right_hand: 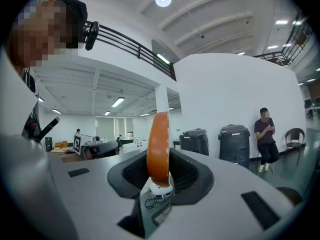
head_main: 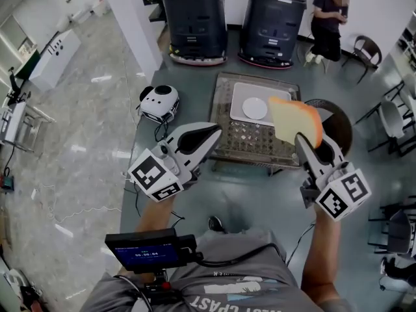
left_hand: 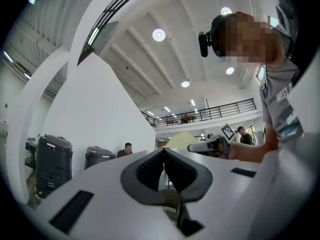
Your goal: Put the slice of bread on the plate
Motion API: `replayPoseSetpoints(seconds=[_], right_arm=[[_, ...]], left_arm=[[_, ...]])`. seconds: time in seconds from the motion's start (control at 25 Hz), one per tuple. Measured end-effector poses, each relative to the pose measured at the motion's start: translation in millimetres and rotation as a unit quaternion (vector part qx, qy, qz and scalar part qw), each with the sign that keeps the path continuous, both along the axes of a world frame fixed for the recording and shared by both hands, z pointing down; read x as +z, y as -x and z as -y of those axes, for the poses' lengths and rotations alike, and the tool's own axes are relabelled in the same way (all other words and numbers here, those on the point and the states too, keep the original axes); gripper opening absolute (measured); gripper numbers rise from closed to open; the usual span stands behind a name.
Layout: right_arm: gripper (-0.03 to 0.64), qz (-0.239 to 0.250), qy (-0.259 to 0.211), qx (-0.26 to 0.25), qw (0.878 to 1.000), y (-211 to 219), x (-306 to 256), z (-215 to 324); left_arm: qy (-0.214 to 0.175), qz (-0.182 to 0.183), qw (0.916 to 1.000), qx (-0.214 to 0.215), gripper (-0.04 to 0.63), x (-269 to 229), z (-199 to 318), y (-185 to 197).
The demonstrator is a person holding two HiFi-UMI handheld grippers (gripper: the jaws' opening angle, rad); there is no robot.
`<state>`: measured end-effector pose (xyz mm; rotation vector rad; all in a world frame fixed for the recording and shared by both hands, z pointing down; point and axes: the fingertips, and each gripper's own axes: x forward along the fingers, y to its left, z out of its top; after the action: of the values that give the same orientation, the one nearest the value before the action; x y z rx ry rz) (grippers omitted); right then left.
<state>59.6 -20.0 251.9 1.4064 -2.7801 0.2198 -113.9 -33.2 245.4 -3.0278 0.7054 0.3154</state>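
My right gripper (head_main: 304,140) is shut on the slice of bread (head_main: 296,123), a pale slice with an orange-brown crust held upright above the right side of the low table (head_main: 247,145). In the right gripper view the bread (right_hand: 158,144) stands edge-on between the pads. The white plate (head_main: 255,108) lies on a white tray (head_main: 286,93) on that table, a little left of and beyond the bread. My left gripper (head_main: 218,132) hovers at the table's left edge, shut with nothing in it; its pads (left_hand: 150,170) meet at the tip. The left gripper view also catches the bread (left_hand: 181,140).
Two large dark machines (head_main: 194,18) (head_main: 273,21) stand behind the table. A person (head_main: 328,25) sits at the back right near chairs (head_main: 367,47). A white round device (head_main: 159,101) sits on the floor to the left, and a dark round stool (head_main: 337,123) to the right.
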Motion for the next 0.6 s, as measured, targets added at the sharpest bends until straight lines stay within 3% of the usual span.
replayPoseSetpoints(seconds=[0.24,0.6], right_arm=[[0.094,-0.003,0.009,0.002,1.000,7,12,20],[0.094,0.017,0.018,-0.009,1.000,-24,37,67]], left_arm=[[0.007,-0.004,0.9999,-0.006,0.009,9,22,11],[0.011,0.019,0.9996,-0.018,0.009,23,63,-21]])
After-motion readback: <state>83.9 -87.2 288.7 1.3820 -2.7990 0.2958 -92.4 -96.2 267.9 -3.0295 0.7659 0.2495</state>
